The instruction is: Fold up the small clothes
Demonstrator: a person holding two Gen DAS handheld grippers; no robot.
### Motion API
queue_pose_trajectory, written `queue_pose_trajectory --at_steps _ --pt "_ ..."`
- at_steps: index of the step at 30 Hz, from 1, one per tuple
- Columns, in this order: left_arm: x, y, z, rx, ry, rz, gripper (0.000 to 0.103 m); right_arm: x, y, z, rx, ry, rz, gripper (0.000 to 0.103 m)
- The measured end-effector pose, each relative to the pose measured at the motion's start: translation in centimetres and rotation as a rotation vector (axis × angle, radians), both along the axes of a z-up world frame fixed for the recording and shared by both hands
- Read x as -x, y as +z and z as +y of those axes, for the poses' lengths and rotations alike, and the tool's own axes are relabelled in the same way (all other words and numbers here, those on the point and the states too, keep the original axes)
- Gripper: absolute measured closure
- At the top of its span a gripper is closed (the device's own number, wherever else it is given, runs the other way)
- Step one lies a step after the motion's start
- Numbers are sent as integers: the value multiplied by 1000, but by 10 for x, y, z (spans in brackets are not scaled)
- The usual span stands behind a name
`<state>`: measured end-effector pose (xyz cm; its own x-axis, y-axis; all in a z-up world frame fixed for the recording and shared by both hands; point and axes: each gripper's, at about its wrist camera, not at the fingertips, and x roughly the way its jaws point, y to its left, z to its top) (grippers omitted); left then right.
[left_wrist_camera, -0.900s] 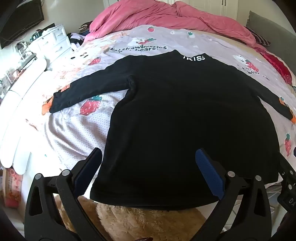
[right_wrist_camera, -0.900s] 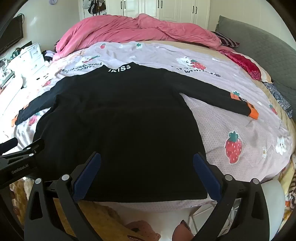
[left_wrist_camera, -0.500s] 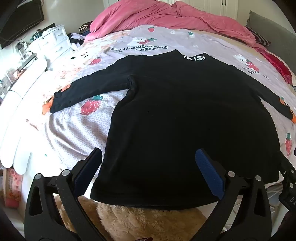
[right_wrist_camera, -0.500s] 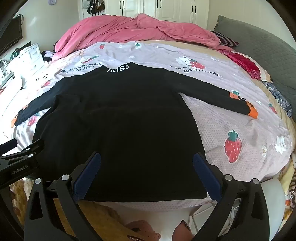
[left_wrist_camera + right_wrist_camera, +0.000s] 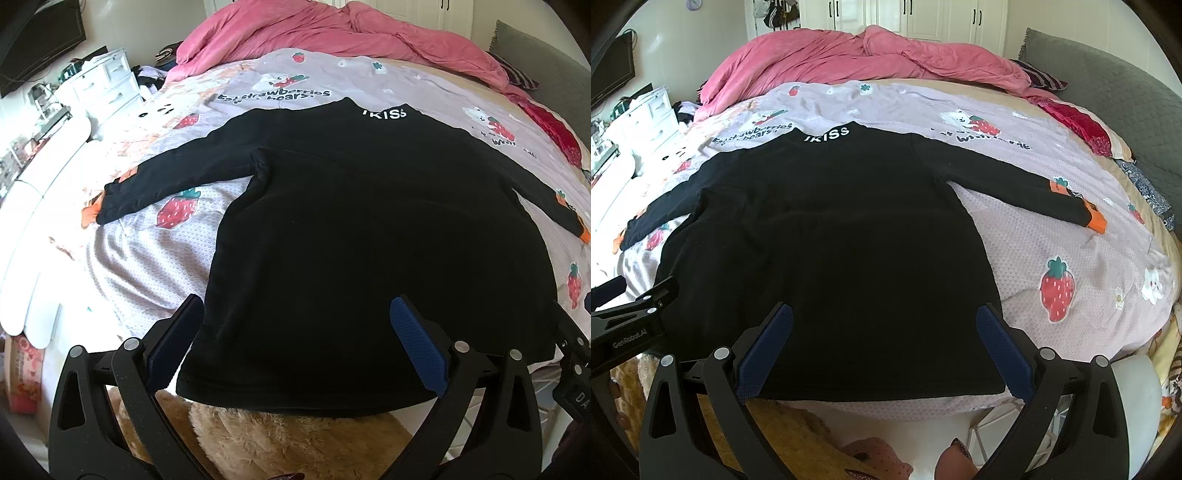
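Across the bed (image 5: 122, 258), which fills both views, we see a lilac cover printed with strawberries and bears, and a rumpled pink duvet (image 5: 849, 55) heaped at its far end, toward twelve o'clock.

Flat on that cover lies the black long-sleeved top (image 5: 369, 229), the thing we are to fold. Its long axis runs from the hem, at the near edge of the bed just ahead of us, straight away to the collar with white lettering at twelve o'clock. Both sleeves are spread outward: one reaches toward nine o'clock, the other toward three o'clock, ending in an orange cuff (image 5: 1097, 223).

Our left gripper (image 5: 295, 332) hovers above the hem, tilted downward, its blue-padded jaws spread wide and pinching nothing. The hem's left corner sits close to the left jaw, at about seven o'clock in that view. Our right gripper (image 5: 884, 334) hovers likewise over the hem, jaws fully spread and empty, with the hem's right corner close to its right jaw at about five o'clock.

We judge that no fold has been made yet. The left gripper is the nearer one to the nine o'clock sleeve, the right gripper to the orange-cuffed sleeve, so each side would fall naturally to its own hand.
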<state>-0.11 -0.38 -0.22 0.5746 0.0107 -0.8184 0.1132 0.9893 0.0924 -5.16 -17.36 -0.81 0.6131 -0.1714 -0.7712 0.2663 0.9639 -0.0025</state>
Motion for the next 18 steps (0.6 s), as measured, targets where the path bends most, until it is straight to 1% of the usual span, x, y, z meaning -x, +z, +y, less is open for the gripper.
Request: queue_pose_trajectory --at_steps 18 --pt "1 0 0 4 -1 -2 8 -3 -3 4 -1 5 4 4"
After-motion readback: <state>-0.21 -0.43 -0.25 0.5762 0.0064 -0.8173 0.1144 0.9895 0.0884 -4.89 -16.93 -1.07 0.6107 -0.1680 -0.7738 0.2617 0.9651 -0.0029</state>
